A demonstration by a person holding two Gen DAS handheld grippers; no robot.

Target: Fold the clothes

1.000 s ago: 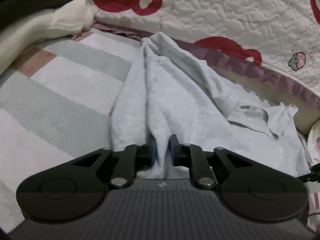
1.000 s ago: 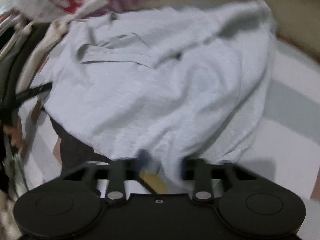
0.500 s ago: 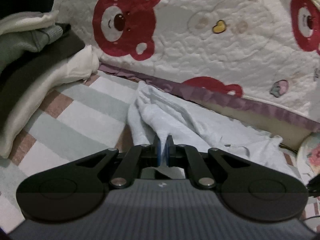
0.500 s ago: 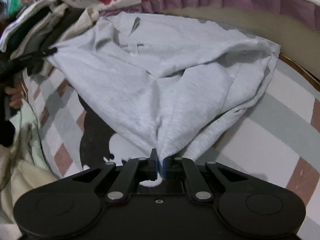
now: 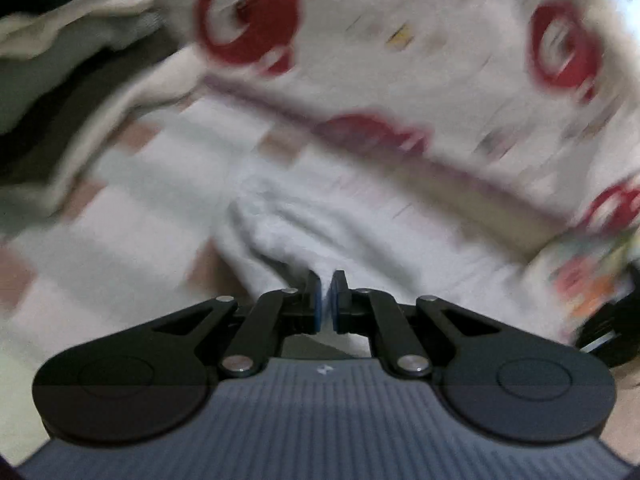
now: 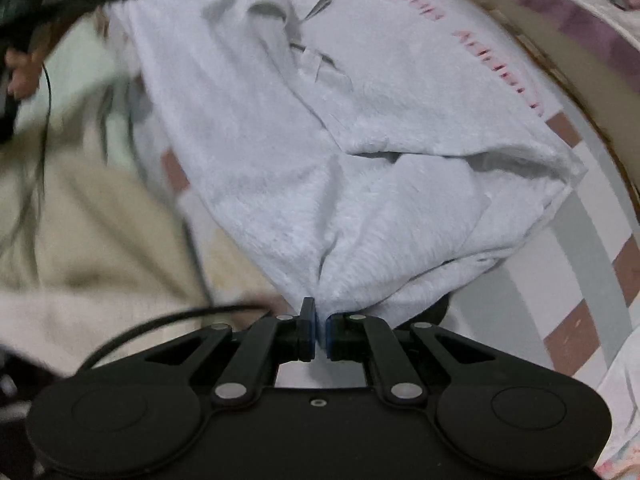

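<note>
The pale grey garment [image 6: 304,152] lies spread over the striped bed cover [image 6: 592,248], one side lifted off it, just below the bear-print quilt [image 5: 420,60]. The right tongs [image 6: 321,330] are clenched on a gathered edge of it, and the left tongs [image 5: 327,300] pinch another bunched part. From where I stand, folding has barely begun: the cloth is rumpled, one flap lies loosely doubled over, and no neat crease shows. Most of the work seems left. A cream heap of clothes [image 6: 80,220] sits beside it.
</note>
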